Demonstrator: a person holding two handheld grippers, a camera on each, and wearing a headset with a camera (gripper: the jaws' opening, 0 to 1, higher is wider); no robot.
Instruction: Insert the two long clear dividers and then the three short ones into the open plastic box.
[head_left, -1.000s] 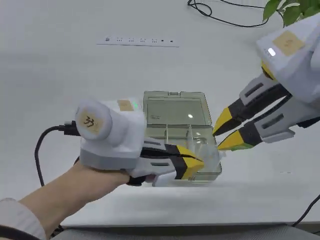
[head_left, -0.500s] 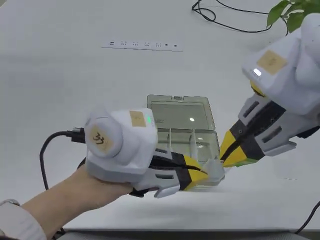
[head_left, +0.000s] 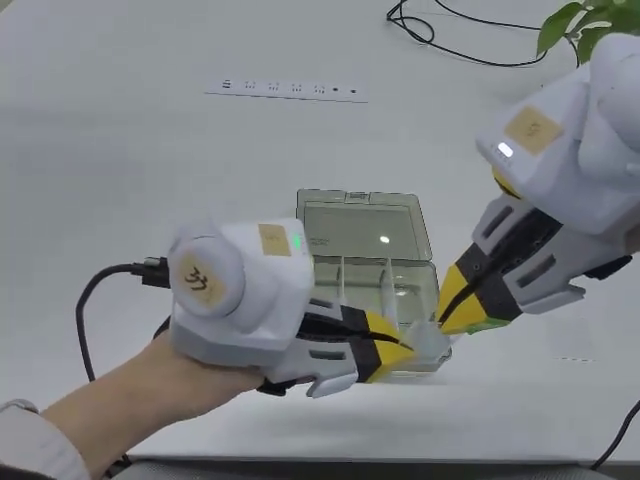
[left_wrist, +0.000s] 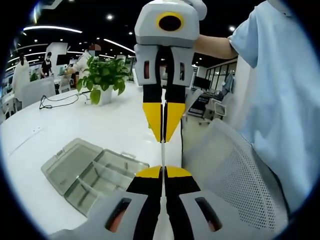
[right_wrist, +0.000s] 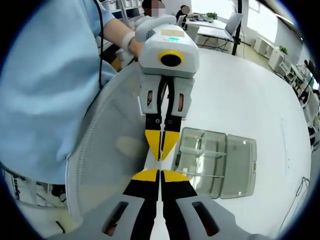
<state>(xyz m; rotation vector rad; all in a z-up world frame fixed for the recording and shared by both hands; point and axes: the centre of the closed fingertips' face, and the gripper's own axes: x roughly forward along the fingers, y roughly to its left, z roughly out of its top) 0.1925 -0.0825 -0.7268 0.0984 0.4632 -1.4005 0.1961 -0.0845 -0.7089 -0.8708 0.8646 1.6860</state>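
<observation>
Both the left gripper (head_left: 398, 351) and right gripper (head_left: 447, 322), jaws closed, pinch a clear divider (head_left: 432, 345) at the near corner of the box (head_left: 360, 225); next, it likely needs aligning with its slot.

Even overhead light makes the head view bright. The white table (head_left: 120, 180) nearly washes out at the upper left, and a soft grey shadow lies along its lower edge. A small glint sits on the lid of the plastic box (head_left: 383, 239). The clear divider (head_left: 432, 342) at lower centre is faint against the white. Both gripper views bend strongly toward their edges. In the left gripper view, ceiling lights (left_wrist: 52, 29) glow at the upper left against a dark ceiling. The right gripper view's upper right blows out.
</observation>
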